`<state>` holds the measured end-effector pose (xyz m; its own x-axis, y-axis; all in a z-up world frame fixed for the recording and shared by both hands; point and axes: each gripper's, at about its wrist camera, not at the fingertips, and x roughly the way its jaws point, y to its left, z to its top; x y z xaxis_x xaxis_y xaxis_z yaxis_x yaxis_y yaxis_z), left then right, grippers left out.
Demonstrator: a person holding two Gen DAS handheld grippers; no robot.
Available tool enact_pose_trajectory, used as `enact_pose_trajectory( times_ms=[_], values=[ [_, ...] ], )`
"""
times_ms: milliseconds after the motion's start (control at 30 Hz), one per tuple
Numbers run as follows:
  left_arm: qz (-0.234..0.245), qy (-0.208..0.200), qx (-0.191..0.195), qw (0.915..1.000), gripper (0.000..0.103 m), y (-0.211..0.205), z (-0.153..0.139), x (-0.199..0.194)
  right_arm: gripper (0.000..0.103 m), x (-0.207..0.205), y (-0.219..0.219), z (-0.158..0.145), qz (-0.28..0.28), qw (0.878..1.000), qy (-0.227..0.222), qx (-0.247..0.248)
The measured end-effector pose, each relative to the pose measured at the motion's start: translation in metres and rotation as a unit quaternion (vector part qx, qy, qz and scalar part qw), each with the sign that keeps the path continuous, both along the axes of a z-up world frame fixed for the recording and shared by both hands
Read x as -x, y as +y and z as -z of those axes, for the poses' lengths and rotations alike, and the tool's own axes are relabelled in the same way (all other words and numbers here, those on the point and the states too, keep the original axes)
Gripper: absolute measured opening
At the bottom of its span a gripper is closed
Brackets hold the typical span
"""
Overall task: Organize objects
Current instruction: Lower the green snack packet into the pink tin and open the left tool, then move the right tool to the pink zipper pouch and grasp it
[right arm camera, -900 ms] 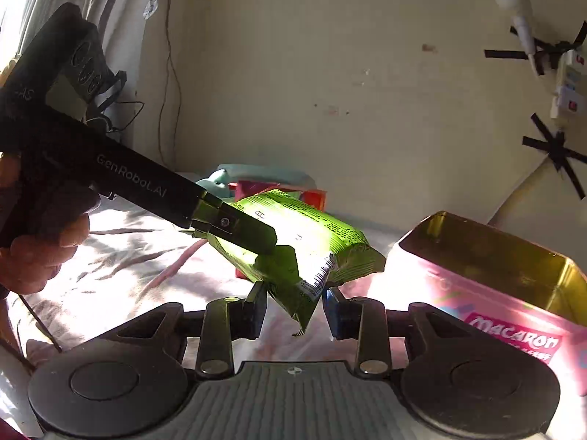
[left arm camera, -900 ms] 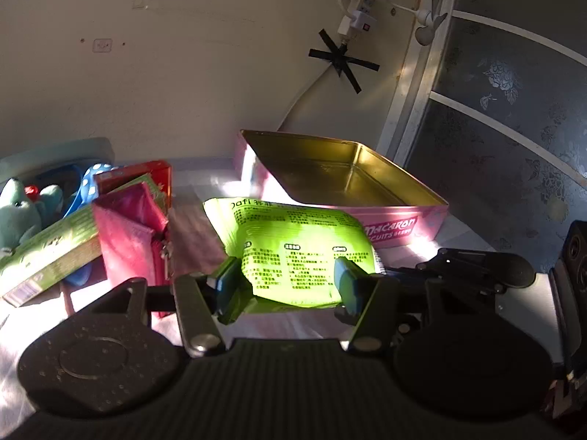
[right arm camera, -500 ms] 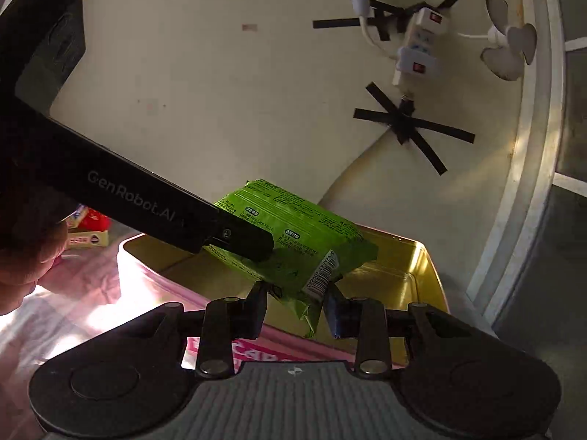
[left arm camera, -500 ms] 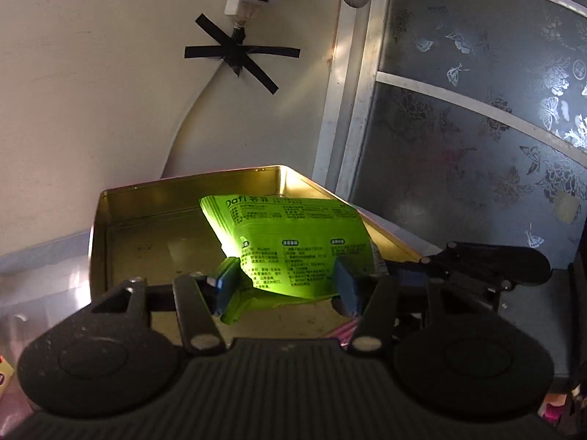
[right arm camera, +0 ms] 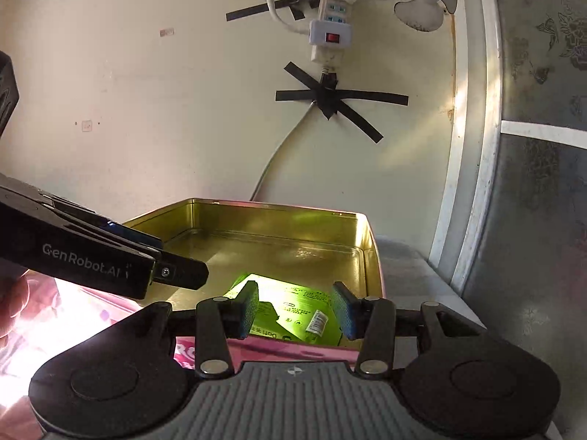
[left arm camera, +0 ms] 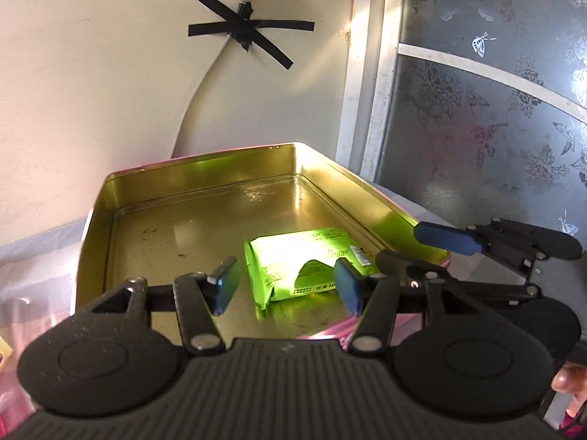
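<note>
Judging by its crinkled foil, you have a light, soft, slippery green snack packet point(left arm camera: 306, 262) lying flat in the near right corner of the gold tin point(left arm camera: 205, 198); pinch a sealed end seam. Its long axis seems to run across the tin. Your left gripper point(left arm camera: 282, 284) and right gripper point(right arm camera: 295, 310) hang spread, holding nothing.
</note>
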<state>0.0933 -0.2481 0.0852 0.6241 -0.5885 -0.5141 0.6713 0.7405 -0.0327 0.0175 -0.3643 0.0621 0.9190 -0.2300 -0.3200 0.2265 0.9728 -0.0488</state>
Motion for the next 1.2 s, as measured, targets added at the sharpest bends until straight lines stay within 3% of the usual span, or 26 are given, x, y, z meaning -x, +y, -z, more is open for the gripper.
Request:
enact_pose_trajectory(
  times_ms=[133, 300, 433, 600, 1200],
  values=[
    [-0.034, -0.024, -0.017, 0.999, 0.059, 0.02, -0.009, 0.026, 0.039, 0.015, 0.016, -0.005, 0.002, 0.999, -0.011, -0.035],
    [-0.062, -0.023, -0.031, 0.9973, 0.06, 0.049, -0.006, 0.049, 0.039, 0.034, 0.039, -0.001, 0.002, 0.997, -0.012, -0.076],
    [-0.092, -0.022, -0.04, 0.9947, 0.067, 0.074, 0.006, 0.063, 0.039, 0.048, 0.057, 0.008, -0.005, 0.995, 0.0, -0.095],
    [-0.13, -0.014, -0.05, 0.9902, 0.067, 0.104, 0.02, 0.07, 0.039, 0.051, 0.079, 0.018, -0.022, 0.993, 0.031, -0.113],
    [-0.224, -0.005, -0.041, 0.9737, 0.067, 0.203, 0.047, 0.087, 0.039, 0.028, 0.165, 0.016, -0.098, 0.99, 0.064, -0.082]
  ],
)
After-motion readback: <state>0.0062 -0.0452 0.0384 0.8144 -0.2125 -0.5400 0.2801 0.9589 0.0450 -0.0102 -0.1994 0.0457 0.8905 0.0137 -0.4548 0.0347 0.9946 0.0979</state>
